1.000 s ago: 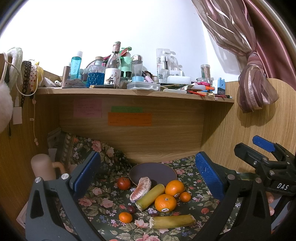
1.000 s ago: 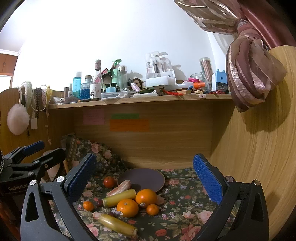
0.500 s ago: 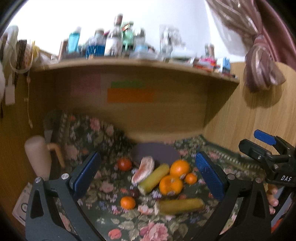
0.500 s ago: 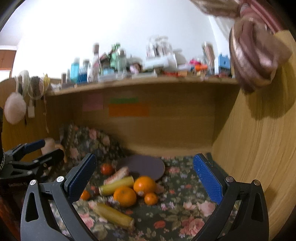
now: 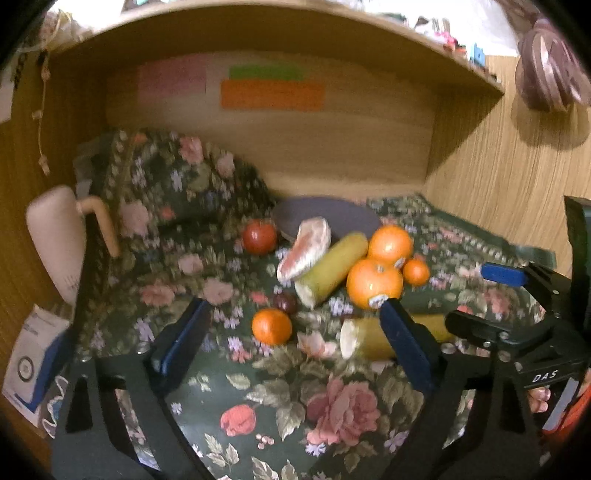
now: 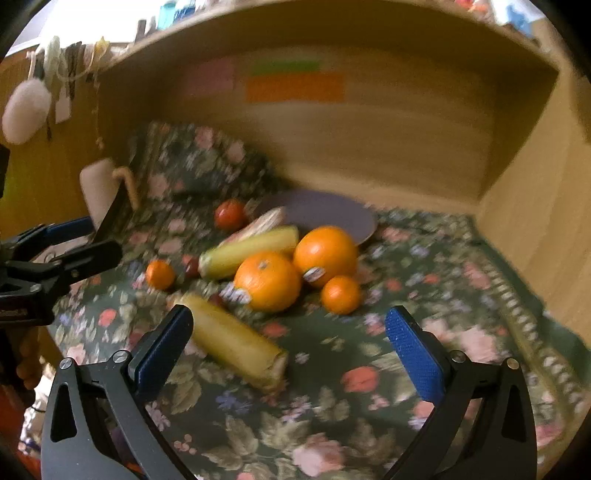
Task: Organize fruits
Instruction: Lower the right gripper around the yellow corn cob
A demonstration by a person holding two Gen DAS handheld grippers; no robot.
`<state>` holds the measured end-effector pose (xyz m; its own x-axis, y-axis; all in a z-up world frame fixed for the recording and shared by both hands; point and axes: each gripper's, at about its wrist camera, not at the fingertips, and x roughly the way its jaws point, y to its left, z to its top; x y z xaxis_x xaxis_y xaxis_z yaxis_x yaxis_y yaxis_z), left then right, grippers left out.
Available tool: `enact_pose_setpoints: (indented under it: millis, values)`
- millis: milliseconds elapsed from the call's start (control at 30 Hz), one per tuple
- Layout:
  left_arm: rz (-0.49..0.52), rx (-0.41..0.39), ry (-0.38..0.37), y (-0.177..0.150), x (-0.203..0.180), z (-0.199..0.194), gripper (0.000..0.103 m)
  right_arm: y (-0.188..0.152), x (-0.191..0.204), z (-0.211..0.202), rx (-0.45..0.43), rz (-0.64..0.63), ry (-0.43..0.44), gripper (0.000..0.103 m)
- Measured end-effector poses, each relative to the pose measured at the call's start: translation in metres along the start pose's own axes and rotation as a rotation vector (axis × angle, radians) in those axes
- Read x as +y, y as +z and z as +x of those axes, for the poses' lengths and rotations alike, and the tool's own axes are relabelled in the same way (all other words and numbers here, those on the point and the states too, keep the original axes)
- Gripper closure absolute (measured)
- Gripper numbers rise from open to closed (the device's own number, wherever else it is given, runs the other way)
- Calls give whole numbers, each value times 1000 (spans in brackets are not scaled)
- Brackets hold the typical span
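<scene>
Nearest the left wrist camera, the left gripper [image 5: 295,339] hangs above the flowered cloth [image 5: 332,406] that covers the worktop, its blue-padded fingers [image 5: 183,338] spread apart and holding nothing; a small orange [image 5: 271,326] lies on the cloth between them, untouched. The right gripper [image 6: 291,343] hovers the same way, fingers [image 6: 412,349] wide apart and empty, with a yellow-green banana piece [image 6: 236,341] lying just beyond its left finger. Past that piece sit two large oranges [image 6: 267,280], touching each other, each with a sticker, and another small orange [image 6: 340,294] rests against them on the right side. Behind the oranges a second banana piece [image 6: 249,251] lies slanted, and a small dark fruit [image 5: 285,302] sits near its cut end. A peeled pink citrus segment [image 5: 306,247] leans beside the banana, at the edge of a dark plate [image 6: 325,214] which holds no fruit. A red tomato [image 5: 259,236] stands to the left of the plate. Farther left, a pale mug [image 5: 55,232] stands near the wooden side wall, and colored paper notes [image 5: 273,94] are stuck on the back panel under the shelf [image 5: 295,26].
</scene>
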<state>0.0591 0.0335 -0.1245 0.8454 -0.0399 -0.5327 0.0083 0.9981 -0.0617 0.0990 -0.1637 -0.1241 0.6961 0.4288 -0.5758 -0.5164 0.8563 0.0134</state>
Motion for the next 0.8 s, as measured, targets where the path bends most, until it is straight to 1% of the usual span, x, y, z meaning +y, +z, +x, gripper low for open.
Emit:
enact_pose_setpoints:
  millis: [167,233,333,400,467,533,567,600,633,667,733,800]
  values:
    - [-21,67,-21,-12,7,16,21,-7,8,26,85,-18,78,0]
    - [-29,91,-33,-17,9,23,24,-8,13,35,113,-38,100,1]
    - [-34,117,-37,-22,12,30,24,-7,19,46,150,-89,115,5]
    - [-39,127,-38,-24,14,33,24,-5,21,53,178,-117,134,15]
    - [-50,136,-41,-26,17,36,24,-4,23,60,217,-139,170,19]
    - [-59,139,-42,-27,20,38,24,-3,24,64,247,-151,202,19]
    - [-63,140,-40,-28,21,39,24,-3,24,66,260,-158,218,23]
    - [-66,141,-39,-28,23,39,24,-3,25,69,275,-168,233,30]
    - [-68,143,-38,-29,24,40,24,-4,27,72,295,-181,252,30]
    - [-69,143,-35,-29,24,40,24,-5,28,74,309,-195,250,31]
    - [-67,142,-28,-30,26,40,24,-6,29,74,306,-217,249,34]
    - [-64,141,-24,-29,26,40,24,-6,25,71,309,-216,255,44]
